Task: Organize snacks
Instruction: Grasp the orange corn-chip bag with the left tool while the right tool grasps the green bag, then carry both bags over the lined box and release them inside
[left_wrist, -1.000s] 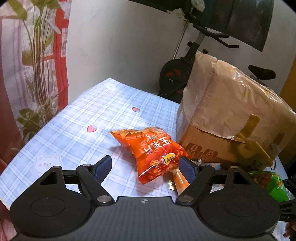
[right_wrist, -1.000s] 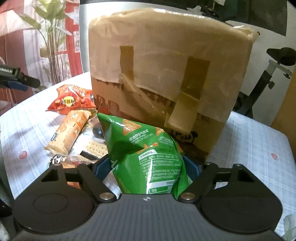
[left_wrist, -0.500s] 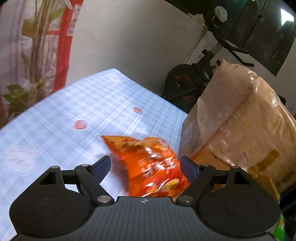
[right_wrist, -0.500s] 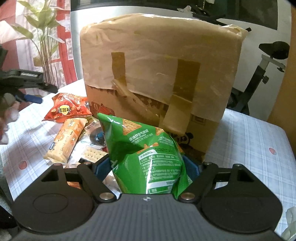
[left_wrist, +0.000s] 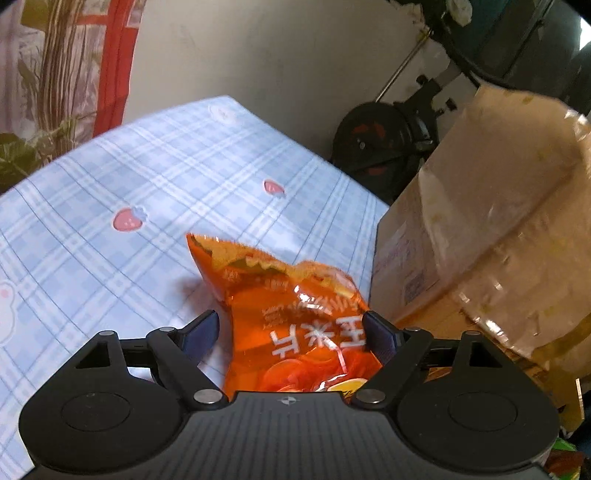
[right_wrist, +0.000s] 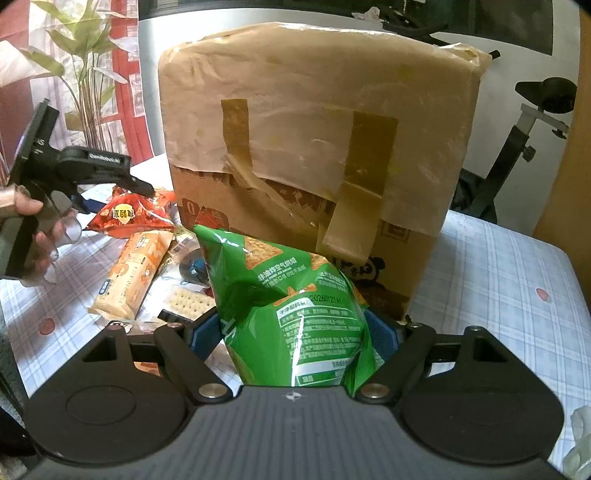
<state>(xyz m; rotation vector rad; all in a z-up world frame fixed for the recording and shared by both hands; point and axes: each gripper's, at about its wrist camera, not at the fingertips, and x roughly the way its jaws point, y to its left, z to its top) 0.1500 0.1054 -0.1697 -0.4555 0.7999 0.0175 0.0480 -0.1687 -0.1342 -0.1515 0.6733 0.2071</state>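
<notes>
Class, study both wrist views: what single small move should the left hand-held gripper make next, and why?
Probably close the left hand-held gripper on the orange chip bag. The bag already sits between its open fingers, one pad at the bag's edge, the other with a gap. The right hand-held gripper has the green chip bag between its fingers.

A desk under a blue plaid cloth (left_wrist: 155, 192) carries a tall taped cardboard box (right_wrist: 317, 147). Beside the box lie an orange snack bag (left_wrist: 295, 325), a biscuit pack (right_wrist: 129, 273) and a crackers packet (right_wrist: 184, 301).

The big box (right_wrist: 317, 155) stands on the counter (right_wrist: 498, 273). A chip bag (right_wrist: 291, 317) lies in front of it. To the left lie a cracker pack (right_wrist: 129, 273) and another bag (right_wrist: 136, 216).
</notes>
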